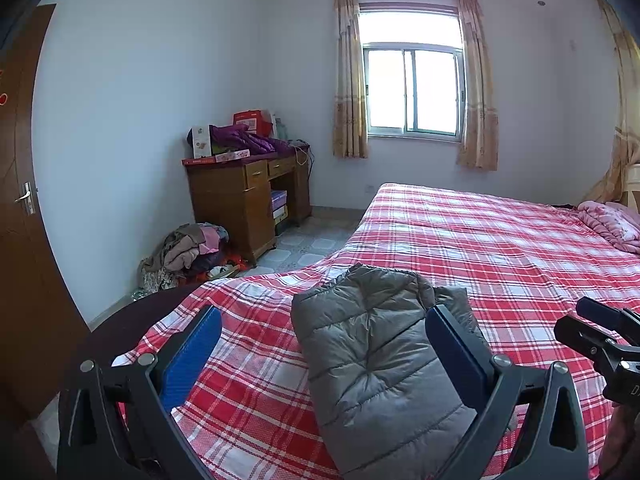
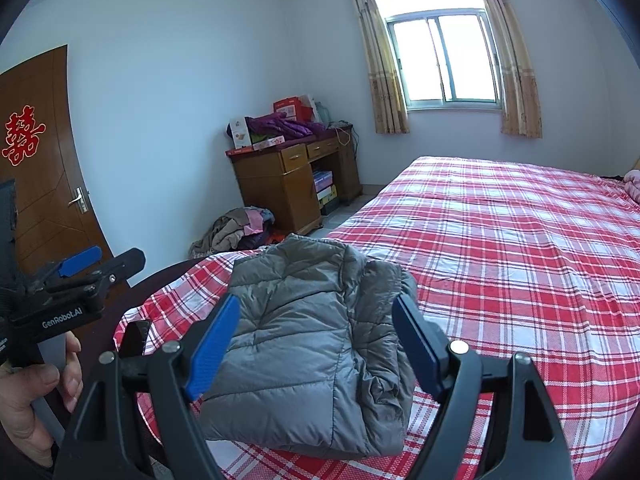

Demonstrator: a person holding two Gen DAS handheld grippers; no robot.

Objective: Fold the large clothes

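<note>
A grey quilted puffer jacket (image 1: 372,360) lies folded into a compact rectangle on the red plaid bed (image 1: 500,248), near its foot corner. It also shows in the right wrist view (image 2: 304,340). My left gripper (image 1: 324,352) is open and empty, held above the jacket with its blue pads wide apart. My right gripper (image 2: 320,344) is open and empty, hovering just above the jacket. The right gripper shows at the right edge of the left wrist view (image 1: 600,332). The left gripper shows at the left of the right wrist view (image 2: 84,268).
A wooden desk (image 1: 248,196) piled with boxes and purple clothes stands against the far wall. A heap of clothes (image 1: 188,256) lies on the floor beside it. A brown door (image 2: 44,184) is at the left. A pink quilt (image 1: 608,224) lies at the bed's head.
</note>
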